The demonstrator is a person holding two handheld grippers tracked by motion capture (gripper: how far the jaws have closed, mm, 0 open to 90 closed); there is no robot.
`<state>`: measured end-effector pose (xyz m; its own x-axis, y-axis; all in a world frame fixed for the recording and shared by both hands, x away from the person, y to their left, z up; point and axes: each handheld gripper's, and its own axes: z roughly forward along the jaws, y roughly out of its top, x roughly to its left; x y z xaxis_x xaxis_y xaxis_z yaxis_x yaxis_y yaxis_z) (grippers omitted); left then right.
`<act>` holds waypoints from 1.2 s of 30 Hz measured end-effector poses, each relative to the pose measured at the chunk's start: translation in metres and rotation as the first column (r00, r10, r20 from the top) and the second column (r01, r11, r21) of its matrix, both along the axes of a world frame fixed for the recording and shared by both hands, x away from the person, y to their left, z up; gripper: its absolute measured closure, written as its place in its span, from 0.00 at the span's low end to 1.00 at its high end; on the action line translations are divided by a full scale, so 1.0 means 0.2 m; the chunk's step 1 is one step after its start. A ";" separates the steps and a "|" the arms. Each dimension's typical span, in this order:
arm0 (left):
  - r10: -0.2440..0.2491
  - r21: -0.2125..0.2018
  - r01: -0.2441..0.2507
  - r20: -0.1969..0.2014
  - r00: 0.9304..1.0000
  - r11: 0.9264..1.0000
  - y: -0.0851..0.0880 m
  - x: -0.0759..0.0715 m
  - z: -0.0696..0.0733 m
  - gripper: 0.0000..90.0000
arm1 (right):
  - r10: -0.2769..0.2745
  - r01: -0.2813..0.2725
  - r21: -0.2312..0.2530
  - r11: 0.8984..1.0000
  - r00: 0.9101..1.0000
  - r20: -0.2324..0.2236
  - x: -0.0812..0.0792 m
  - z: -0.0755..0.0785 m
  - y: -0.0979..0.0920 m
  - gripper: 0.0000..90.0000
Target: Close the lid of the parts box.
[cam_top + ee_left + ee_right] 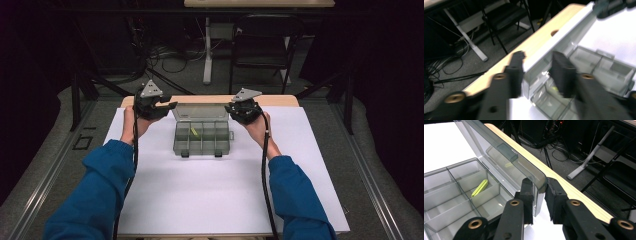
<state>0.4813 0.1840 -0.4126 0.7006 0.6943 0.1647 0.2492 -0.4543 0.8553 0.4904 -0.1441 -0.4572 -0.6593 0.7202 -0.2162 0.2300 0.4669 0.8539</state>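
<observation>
A clear grey compartment box (202, 140) sits on the white sheet with its lid (200, 112) standing up at the back. A small yellow-green piece (480, 187) lies in one back compartment. My right gripper (539, 192) is shut on the lid's right corner (540, 180), at the box's right in the high view (234, 111). My left gripper (537, 67) is at the lid's left corner (531, 63), which lies between its jaws nearer one jaw, with a gap to the other. The left gripper view is blurred. In the high view the left gripper (167, 107) is beside the box's back left.
The white sheet (220, 185) covers most of the wooden table (574, 192), whose far edge runs just behind the lid. Beyond it stand a dark chair (262, 45), a white desk leg (207, 55) and loose cables on the floor (165, 57).
</observation>
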 end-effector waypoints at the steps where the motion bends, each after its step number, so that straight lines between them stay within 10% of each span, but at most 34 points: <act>1: 0.010 -0.007 -0.010 -0.006 1.000 1.000 0.00 0.01 0.01 0.83 | 0.001 -0.001 0.001 1.000 1.000 -0.001 0.00 0.00 0.00 0.85; 6: 0.067 0.018 -0.066 -0.040 0.997 0.998 -0.05 0.07 0.03 1.00 | 0.003 -0.003 -0.002 1.000 1.000 0.000 -0.01 0.00 0.00 0.85; 16: 0.053 0.093 -0.045 -0.093 0.994 0.995 -0.11 0.10 -0.01 1.00 | 0.005 -0.005 0.004 1.000 1.000 0.001 -0.02 0.01 -0.02 0.85; 27: 0.033 0.100 -0.022 -0.109 0.993 0.995 -0.11 0.05 -0.05 1.00 | 0.067 -0.065 0.057 0.996 0.997 -0.030 -0.09 0.08 -0.06 0.58; 36: 0.003 0.097 0.010 -0.127 0.992 0.995 -0.11 -0.01 -0.13 1.00 | 0.131 -0.129 0.074 0.989 0.991 -0.026 -0.14 0.10 -0.01 0.84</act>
<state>0.4795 0.1624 -0.4389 0.7226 0.6767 0.1410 0.3509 -0.5348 0.7687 0.4632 -0.1470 -0.4380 -0.7538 0.6409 -0.1451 0.1979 0.4320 0.8799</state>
